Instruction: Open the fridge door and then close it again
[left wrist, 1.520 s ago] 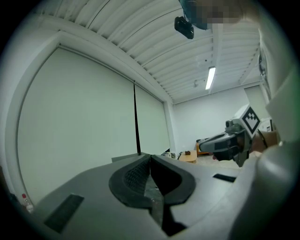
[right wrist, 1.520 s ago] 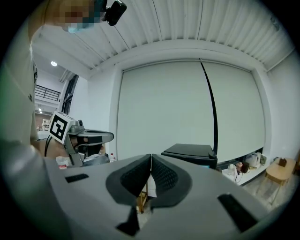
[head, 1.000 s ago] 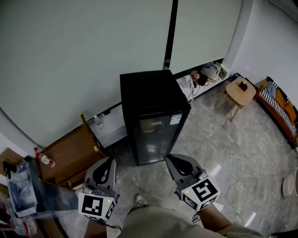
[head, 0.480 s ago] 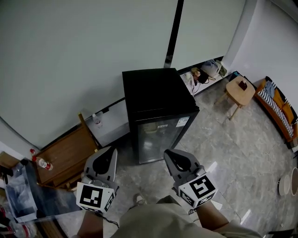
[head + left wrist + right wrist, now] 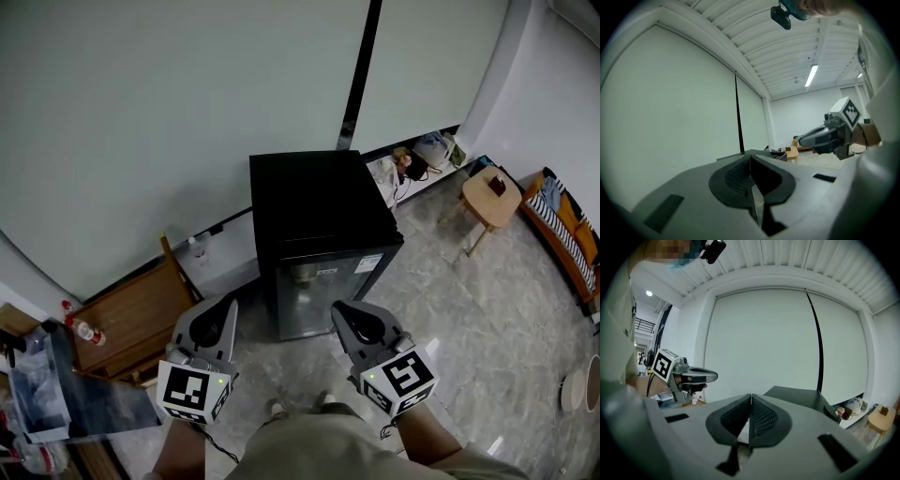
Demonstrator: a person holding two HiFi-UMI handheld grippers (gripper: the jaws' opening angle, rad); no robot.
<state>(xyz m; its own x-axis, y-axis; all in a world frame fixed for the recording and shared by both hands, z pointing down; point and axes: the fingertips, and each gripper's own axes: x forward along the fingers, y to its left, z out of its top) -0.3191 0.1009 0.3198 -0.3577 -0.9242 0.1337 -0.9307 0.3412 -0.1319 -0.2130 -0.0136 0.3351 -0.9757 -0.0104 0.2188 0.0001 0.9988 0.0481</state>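
Both grippers clenched empty before the black fridge (image 5: 319,202).
Your left gripper (image 5: 225,307) and right gripper (image 5: 341,311) hang apart from its closed glass door (image 5: 323,298).

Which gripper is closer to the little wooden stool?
Right. The right gripper hangs before the fridge, on the side toward the stool; the left gripper is farther away, at the fridge's other corner.

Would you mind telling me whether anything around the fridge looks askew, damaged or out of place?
Nothing stands out. The fridge stands upright with its door shut and no damage visible. Some bags lie loose along the wall beside it.
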